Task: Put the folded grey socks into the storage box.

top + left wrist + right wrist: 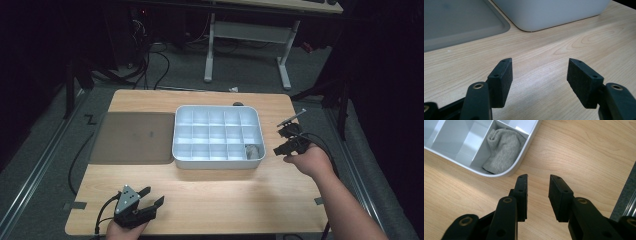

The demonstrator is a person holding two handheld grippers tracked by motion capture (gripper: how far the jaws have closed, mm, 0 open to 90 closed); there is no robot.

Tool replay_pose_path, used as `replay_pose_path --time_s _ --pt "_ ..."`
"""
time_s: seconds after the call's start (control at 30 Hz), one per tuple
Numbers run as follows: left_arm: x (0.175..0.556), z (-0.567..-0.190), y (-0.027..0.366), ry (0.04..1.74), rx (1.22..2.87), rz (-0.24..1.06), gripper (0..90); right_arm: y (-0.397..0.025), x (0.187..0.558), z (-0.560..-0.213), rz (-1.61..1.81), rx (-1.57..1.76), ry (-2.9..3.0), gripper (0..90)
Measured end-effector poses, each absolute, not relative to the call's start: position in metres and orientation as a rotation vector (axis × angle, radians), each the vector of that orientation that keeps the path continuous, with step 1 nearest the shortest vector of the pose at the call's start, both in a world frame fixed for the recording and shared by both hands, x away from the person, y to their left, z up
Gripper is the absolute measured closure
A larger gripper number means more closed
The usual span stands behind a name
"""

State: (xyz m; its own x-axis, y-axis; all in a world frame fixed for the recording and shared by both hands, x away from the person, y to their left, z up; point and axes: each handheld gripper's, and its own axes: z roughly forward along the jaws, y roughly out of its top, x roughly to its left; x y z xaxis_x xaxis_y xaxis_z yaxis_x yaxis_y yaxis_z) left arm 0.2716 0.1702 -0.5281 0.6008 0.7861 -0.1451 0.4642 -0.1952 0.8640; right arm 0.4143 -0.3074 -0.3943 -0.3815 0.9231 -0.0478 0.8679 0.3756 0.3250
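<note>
A dark grey lid (132, 137) lay flat on the wooden table (210, 190), just left of the organiser and touching its side. Beyond the table's far edge stood a white desk frame (247, 35) on grey carpet, with black cables (150, 65) trailing across the floor near it.

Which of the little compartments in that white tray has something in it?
The corner compartment nearest the right gripper, front right of the tray: it holds a grey sock. The others look empty.
</note>
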Motion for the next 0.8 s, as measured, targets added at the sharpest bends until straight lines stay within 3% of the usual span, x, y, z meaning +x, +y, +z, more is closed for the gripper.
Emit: replay_pose_path --time_s 0.43,0.8 --pt "0.271 -0.528 0.168 1.003 1.849 0.410 37.9 -0.304 0.368 -0.420 0.501 1.461 2.352 56.4" --pt "0.272 -0.529 0.163 0.986 1.855 0.402 37.7 -0.294 0.326 -0.471 0.789 1.418 2.260 49.8"
